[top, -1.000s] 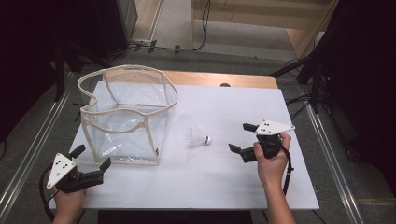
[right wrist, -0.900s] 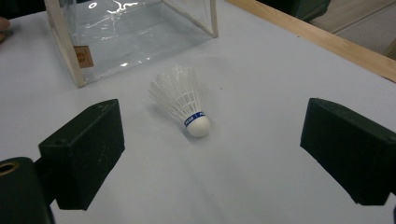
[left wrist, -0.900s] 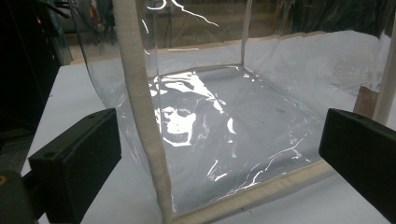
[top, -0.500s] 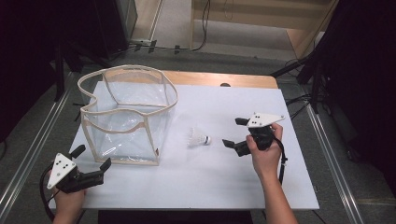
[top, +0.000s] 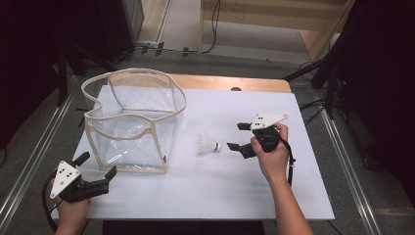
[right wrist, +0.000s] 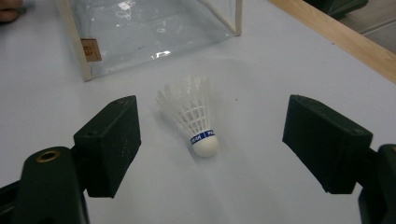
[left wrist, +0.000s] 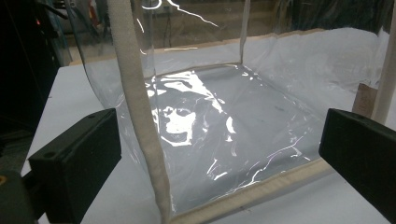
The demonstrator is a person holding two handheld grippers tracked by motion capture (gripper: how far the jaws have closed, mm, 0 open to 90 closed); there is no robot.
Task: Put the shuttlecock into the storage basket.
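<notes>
White tabletop carried, near its left edge, the spread left tool beside a clear bag; mid-tabletop lay the shuttlecock, the spread right tool facing it; pinching the cork, not feathers, seemed wisest

A shuttlecock lies on the table, just right of the clear bag, apparently apart from it.
</notes>
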